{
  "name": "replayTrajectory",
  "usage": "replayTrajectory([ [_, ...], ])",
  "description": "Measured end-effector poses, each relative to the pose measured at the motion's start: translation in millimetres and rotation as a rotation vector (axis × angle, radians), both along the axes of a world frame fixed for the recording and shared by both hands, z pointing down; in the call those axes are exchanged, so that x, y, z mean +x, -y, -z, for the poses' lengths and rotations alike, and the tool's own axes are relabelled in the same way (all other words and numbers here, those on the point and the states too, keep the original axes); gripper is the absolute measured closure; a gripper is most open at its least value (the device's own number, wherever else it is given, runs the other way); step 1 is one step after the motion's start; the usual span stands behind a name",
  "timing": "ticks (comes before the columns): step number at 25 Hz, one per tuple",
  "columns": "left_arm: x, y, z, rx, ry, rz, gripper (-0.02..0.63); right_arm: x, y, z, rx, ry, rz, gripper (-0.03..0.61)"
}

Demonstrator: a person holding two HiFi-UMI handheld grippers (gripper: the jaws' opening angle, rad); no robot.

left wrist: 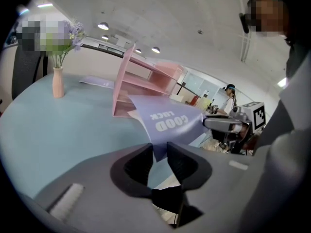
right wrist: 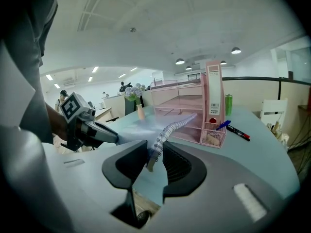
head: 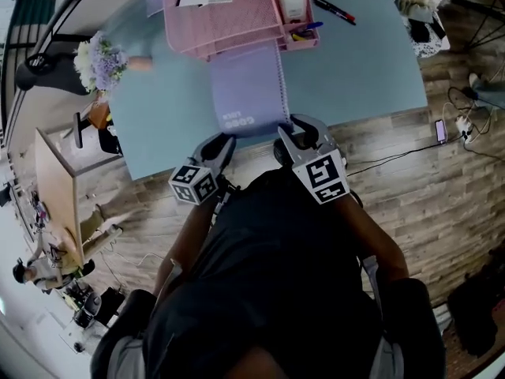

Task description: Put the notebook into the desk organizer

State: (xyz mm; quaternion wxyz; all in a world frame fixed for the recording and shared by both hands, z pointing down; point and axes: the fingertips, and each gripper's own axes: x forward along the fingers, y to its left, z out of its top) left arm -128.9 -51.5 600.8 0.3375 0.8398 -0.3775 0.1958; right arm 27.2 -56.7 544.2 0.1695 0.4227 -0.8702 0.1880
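Closest in the head view is the person's torso (head: 268, 275) in dark clothing. Just beyond it the left gripper (head: 223, 144) and right gripper (head: 296, 133) meet the near end of the purple notebook (head: 248, 93), one at each near corner. That notebook stretches away over the pale blue table (head: 371, 69), with its spiral binding (head: 280, 77) along the right edge and its far end reaching the front of the pink desk organizer (head: 229, 18) at the far side. A marker (head: 333, 10) lies to the organizer's right, and flowers (head: 101, 63) stand at the table's left edge. In the left gripper view, the jaws are pinched on the near left corner of the notebook (left wrist: 165, 120) cover, which rises off the table toward the desk organizer (left wrist: 141, 81). In the right gripper view, the jaws are clamped on the spiral binding (right wrist: 170, 127) at the near right corner. From there the binding arches up and away to the mouth of the lower shelf of the desk organizer (right wrist: 184, 106) — whether the far edge is already inside, I cannot tell. By my reading the task is partway: the notebook is lifted and lined up with a shelf, held by both grippers. What is left is to slide it fully in and let go.
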Motion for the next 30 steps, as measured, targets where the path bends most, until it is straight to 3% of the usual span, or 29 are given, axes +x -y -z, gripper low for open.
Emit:
replayTrajectory([
  [9, 1.1, 2.3, 0.3, 0.022, 0.027, 0.001, 0.460, 1.5, 1.0, -1.8, 0.027, 0.004, 0.015, 0.474],
  [20, 1.4, 11.4, 19.2, 0.113, 0.080, -0.033, 0.462, 5.1, 6.6, 6.9, 0.069, 0.059, -0.008, 0.476],
  [30, 12.5, 8.0, -19.6, 0.055, 0.141, -0.085, 0.469, 22.0, 6.5, -53.7, -0.138, 0.104, -0.103, 0.480],
])
